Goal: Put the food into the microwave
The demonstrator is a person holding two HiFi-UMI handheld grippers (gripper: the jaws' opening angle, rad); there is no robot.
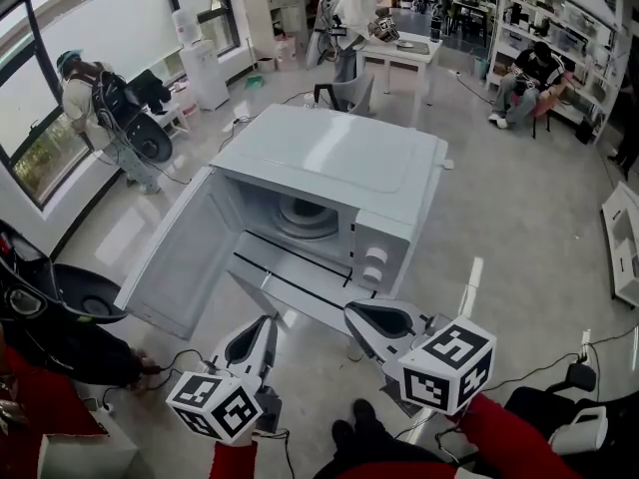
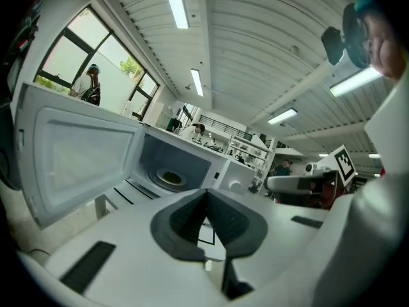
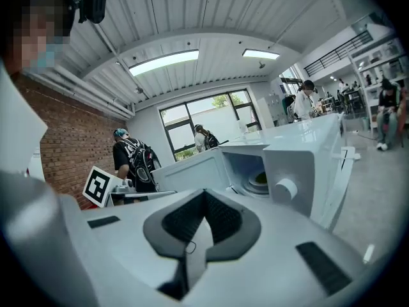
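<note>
A white microwave (image 1: pixel 334 163) stands ahead of me with its door (image 1: pixel 180 257) swung open to the left. On the turntable inside lies a round dish (image 2: pixel 170 178) holding something yellowish-green, also seen as the dish (image 3: pixel 261 180) past the knob (image 3: pixel 285 188). My left gripper (image 1: pixel 266 322) is low in the head view, in front of the open door, its jaws shut with nothing between them (image 2: pixel 206 197). My right gripper (image 1: pixel 351 313) is beside it below the control panel, also shut and empty (image 3: pixel 206 200). Both are short of the cavity.
A dark round chair (image 1: pixel 85 297) sits at the left and cables run over the floor (image 1: pixel 539 257). A white jug (image 1: pixel 584 432) stands at the bottom right. People stand by the window (image 1: pixel 90 98) and at desks (image 1: pixel 399 48) behind the microwave.
</note>
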